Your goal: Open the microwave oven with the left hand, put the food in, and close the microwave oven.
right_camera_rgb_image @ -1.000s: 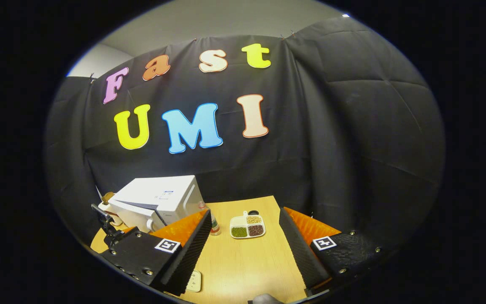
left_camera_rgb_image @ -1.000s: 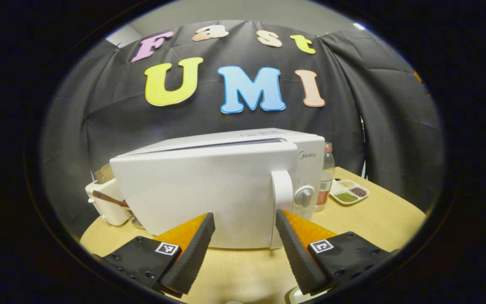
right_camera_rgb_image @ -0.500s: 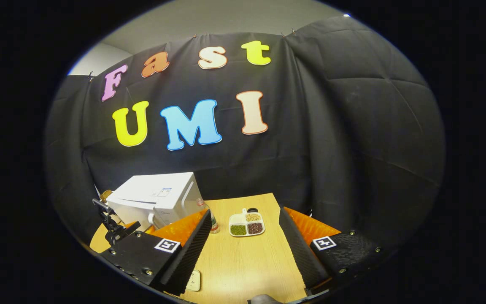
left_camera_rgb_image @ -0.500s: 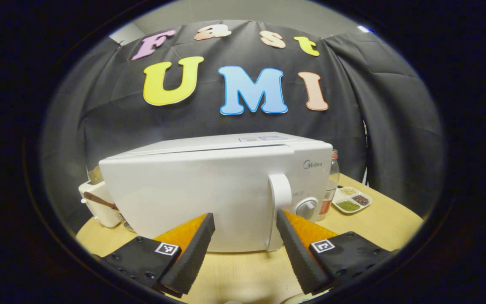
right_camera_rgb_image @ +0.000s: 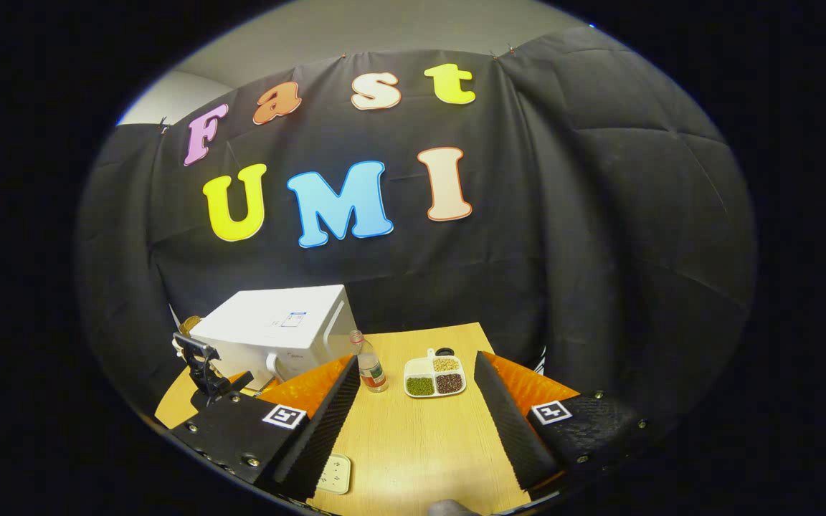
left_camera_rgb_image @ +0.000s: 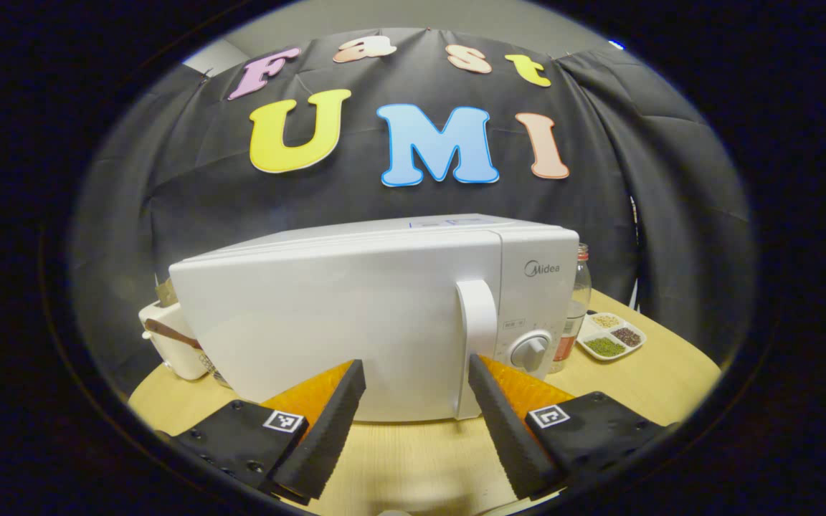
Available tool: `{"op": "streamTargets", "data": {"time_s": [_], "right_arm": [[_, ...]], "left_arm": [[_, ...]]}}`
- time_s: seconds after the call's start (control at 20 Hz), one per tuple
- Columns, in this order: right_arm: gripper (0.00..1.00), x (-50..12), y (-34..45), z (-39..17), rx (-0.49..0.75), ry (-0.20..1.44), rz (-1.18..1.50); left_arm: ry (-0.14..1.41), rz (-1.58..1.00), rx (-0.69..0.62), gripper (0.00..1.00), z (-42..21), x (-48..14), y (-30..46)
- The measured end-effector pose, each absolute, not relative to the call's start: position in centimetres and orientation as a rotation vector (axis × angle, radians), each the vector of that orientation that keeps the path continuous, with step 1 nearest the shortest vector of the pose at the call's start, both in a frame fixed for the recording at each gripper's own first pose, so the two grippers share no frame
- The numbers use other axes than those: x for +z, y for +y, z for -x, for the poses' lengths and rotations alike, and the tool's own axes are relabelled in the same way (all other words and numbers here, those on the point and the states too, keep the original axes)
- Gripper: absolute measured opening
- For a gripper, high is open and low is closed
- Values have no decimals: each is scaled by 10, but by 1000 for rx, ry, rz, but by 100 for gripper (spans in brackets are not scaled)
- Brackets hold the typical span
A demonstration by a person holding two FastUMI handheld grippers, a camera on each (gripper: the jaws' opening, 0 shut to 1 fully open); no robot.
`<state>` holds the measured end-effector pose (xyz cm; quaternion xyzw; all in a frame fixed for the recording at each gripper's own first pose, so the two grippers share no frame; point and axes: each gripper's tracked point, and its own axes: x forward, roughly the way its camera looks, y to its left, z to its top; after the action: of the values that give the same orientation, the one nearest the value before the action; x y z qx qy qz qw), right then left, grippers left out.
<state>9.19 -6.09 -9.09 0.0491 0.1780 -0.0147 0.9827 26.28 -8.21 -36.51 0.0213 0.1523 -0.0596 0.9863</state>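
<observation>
Microwave oven (left_camera_rgb_image: 355, 322), boxy smooth white, door flush; left gripper (left_camera_rgb_image: 416, 373) and right gripper (right_camera_rgb_image: 413, 365) both wide.

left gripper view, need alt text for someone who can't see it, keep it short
A white microwave oven stands on a wooden table with its door shut, its upright handle just beyond the open left gripper. To its right are a dial, a bottle and a divided tray of grains.

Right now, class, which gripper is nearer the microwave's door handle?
Left. The left gripper faces the door handle from close by; the right gripper is farther off, toward the divided dish.
</observation>
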Motion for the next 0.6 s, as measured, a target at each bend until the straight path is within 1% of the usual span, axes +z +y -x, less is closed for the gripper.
{"op": "streamTargets", "data": {"time_s": [0.05, 0.1, 0.2, 0.25, 0.3, 0.4, 0.45, 0.5, 0.6], "right_arm": [[98, -88, -60, -90, -28, 353, -102], [98, -87, -57, -90, -21, 352, -106], [98, -80, -51, -88, -6, 339, -115], [98, -74, -47, -88, 4, 327, -120], [98, -68, -41, -88, 16, 312, -124], [98, -60, -29, -90, 37, 291, -121], [98, -56, -21, -90, 50, 280, -117], [98, -50, -13, -90, 67, 267, -118], [98, -36, 0, -89, 84, 228, -100]], "left_arm": [[303, -37, -116, 100, -260, -362, -80], [304, -28, -116, 98, -254, -359, -78], [316, -38, -113, 100, -241, -347, -75], [306, -52, -115, 98, -233, -335, -73], [287, -62, -122, 95, -225, -318, -71], [262, -62, -162, 99, -208, -285, -70], [248, -58, -158, 100, -199, -266, -64], [234, -44, -166, 94, -188, -245, -59], [197, -24, -158, 96, -168, -204, -46]]}}
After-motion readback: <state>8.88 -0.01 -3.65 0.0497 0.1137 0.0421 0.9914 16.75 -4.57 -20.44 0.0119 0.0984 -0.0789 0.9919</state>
